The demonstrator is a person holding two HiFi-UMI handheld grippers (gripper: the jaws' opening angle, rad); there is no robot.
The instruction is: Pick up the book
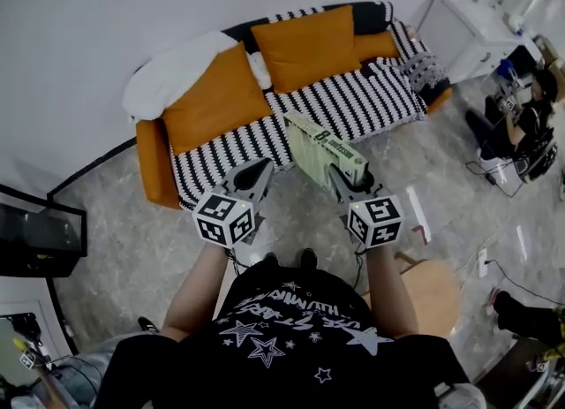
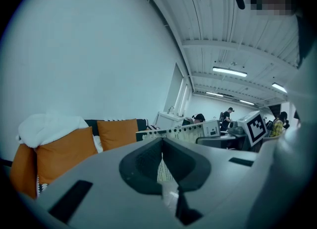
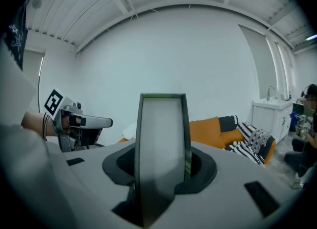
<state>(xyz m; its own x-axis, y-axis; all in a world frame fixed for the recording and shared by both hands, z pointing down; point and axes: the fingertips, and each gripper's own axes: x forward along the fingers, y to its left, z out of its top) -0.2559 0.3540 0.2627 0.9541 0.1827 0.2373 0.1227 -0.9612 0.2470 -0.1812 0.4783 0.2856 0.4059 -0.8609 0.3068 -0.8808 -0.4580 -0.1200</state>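
You are reaching both arms forward from your chest, your left forearm (image 1: pixel 196 288) and right forearm (image 1: pixel 388 284) running roughly side by side. Your grey two-jaw left gripper (image 1: pixel 263 167) is pointing ahead and slightly downward, its jaws meeting at the tips and gripping nothing. Your grey two-jaw right gripper (image 1: pixel 339 174), near it and at about the same height, is clamping its dark pads on one end of the thick pale-green book (image 1: pixel 325 149), which is sticking out edge-on beyond the jaws.

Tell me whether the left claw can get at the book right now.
Probably yes: the book, held up by the right claw, has open air between it and the left claw, though those jaws stand shut.
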